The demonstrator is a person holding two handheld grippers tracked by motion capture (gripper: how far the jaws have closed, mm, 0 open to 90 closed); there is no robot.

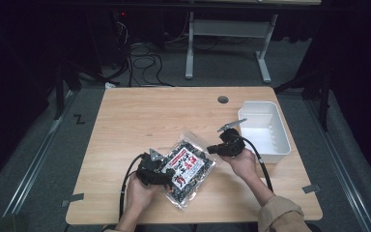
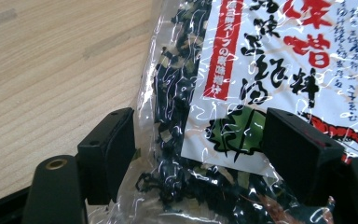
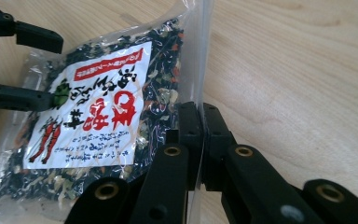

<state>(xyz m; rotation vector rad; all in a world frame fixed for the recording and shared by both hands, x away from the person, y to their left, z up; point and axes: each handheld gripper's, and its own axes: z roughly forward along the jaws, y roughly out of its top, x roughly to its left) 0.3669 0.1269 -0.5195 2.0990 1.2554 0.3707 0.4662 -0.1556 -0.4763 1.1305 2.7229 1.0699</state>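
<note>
1. Your landmark here is the clear bag of dried seaweed soup mix (image 1: 187, 168), with its white label and red and black lettering. It's lying flat on the wooden table (image 1: 140, 116), toward your edge, tilted so one corner points at you.

2. Your left gripper (image 1: 157, 175) is at the bag's left edge. In the left gripper view its jaws are wide open, one black pad sitting just off the bag's clear edge over bare wood and the other over the printed label near the green mark. So the bag (image 2: 242, 93) is between the pads, but they're not squeezing it.

3. Your right gripper (image 1: 216, 148) is at the bag's upper right edge. In the right gripper view the jaws are pinched fully together on the clear plastic seam strip of the bag (image 3: 98, 121), with the film running straight up from between the pads. That one's got a proper hold.

4. From the right gripper view you can also spot your left gripper's (image 3: 21, 65) two open fingers at the far side of the bag, one above and one across the label's corner.

5. The white plastic bin (image 1: 264, 129) sits to the right of the bag, near your right gripper but not touching the bag.
</note>
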